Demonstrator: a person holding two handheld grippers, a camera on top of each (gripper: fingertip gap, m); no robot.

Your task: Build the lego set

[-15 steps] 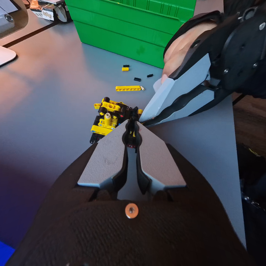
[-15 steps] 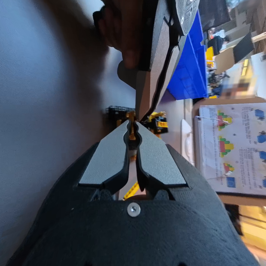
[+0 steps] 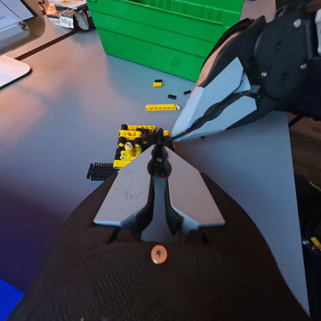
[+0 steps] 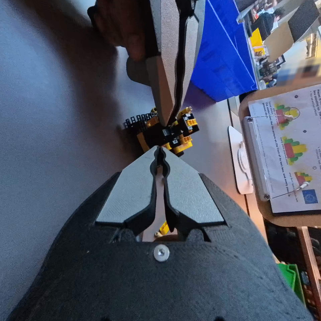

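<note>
A small yellow and black lego model [image 3: 132, 144] lies on the grey table [image 3: 66, 107], with a black track strip [image 3: 101, 171] at its near left. My left gripper [image 3: 159, 150] is shut on a black part at the model's right side. My right gripper [image 3: 173, 138] comes in from the right, shut, with its tips against the model's right end. In the right wrist view the model [image 4: 173, 135] lies just past my right gripper [image 4: 159, 147], and the left gripper [image 4: 166, 124] reaches down onto it from above.
A yellow beam [image 3: 161, 107], a short yellow piece [image 3: 157, 84] and small black pins [image 3: 172, 96] lie loose behind the model. A green bin [image 3: 161, 31] stands at the back. A blue bin [image 4: 220, 57], a white stand base [image 4: 241, 161] and a clipped instruction sheet [image 4: 286, 149] are nearby. Only a small space, under 4 cm, lies between the two pairs of fingers.
The model has turned a little, so the black track strip now shows. My right gripper's tips have drawn slightly away from the left gripper's tips. Both stay shut.
</note>
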